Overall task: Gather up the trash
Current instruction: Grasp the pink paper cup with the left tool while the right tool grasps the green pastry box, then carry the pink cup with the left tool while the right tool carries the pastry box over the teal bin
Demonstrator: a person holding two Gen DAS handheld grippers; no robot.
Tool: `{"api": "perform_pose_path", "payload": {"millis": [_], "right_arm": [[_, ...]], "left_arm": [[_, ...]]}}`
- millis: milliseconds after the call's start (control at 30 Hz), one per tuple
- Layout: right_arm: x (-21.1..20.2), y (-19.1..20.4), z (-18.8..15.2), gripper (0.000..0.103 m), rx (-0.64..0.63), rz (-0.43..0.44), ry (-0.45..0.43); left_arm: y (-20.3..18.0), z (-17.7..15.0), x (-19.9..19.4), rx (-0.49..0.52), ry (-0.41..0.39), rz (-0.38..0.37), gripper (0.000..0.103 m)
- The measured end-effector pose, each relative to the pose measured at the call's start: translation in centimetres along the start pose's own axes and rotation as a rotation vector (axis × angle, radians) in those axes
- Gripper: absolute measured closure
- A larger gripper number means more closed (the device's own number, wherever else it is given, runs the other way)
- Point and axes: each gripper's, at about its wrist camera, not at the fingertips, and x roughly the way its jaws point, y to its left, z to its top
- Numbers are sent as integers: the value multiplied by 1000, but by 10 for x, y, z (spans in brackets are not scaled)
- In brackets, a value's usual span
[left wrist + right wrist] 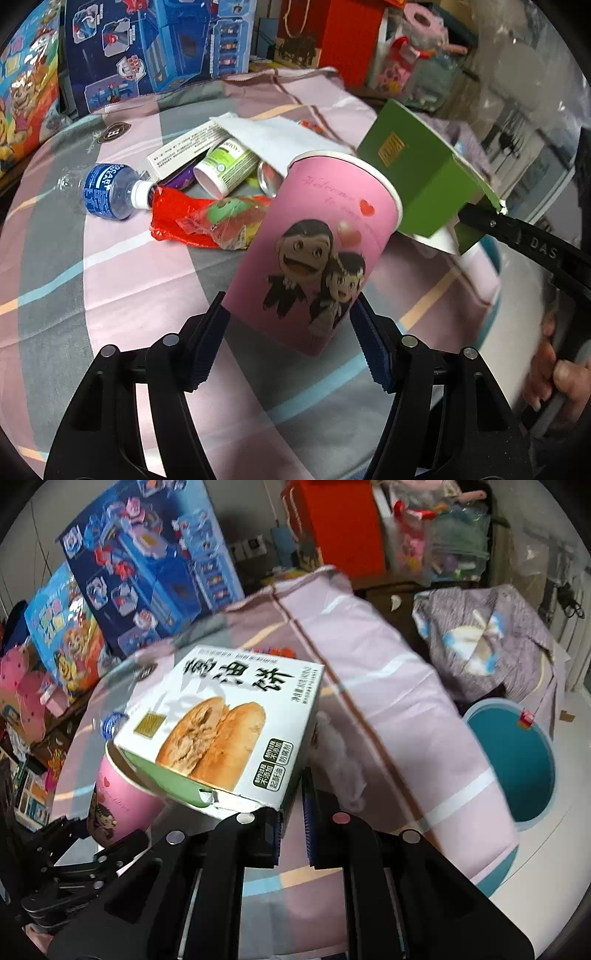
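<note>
My left gripper (291, 328) is shut on a pink paper cup (314, 251) printed with cartoon figures, and holds it tilted above the striped bedspread (110, 280). My right gripper (291, 812) is shut on the torn edge of a green and white pastry box (221, 723), which hangs over the cup's (122, 801) rim. In the left wrist view the box (417, 177) shows its green side to the right of the cup. Behind them on the bed lie a small water bottle (107, 192), a red wrapper (195, 221), a green-labelled tub (225, 166) and white paper (280, 140).
A blue bin (517, 760) stands on the floor to the right of the bed. Toy boxes (155, 48) and an orange box (347, 37) line the back. A heap of purple clothing (491, 635) lies past the bin. A hand (561, 373) grips the right tool.
</note>
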Motion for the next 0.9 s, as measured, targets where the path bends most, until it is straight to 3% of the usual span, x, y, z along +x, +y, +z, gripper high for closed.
{"api": "perform_pose_path", "payload": {"millis": [100,533,900], "right_arm": [[-8,-13,7,97,30,-11,-18],[-20,-39,15,98,97,1,-26],[-17,-48,13,98,120,-5,5]], "left_arm": [[1,4,-11,-8,-22,-39,41],[-8,11,-5,20,-23,-19,45],[-16,8,44,50,92,-13,40]]}}
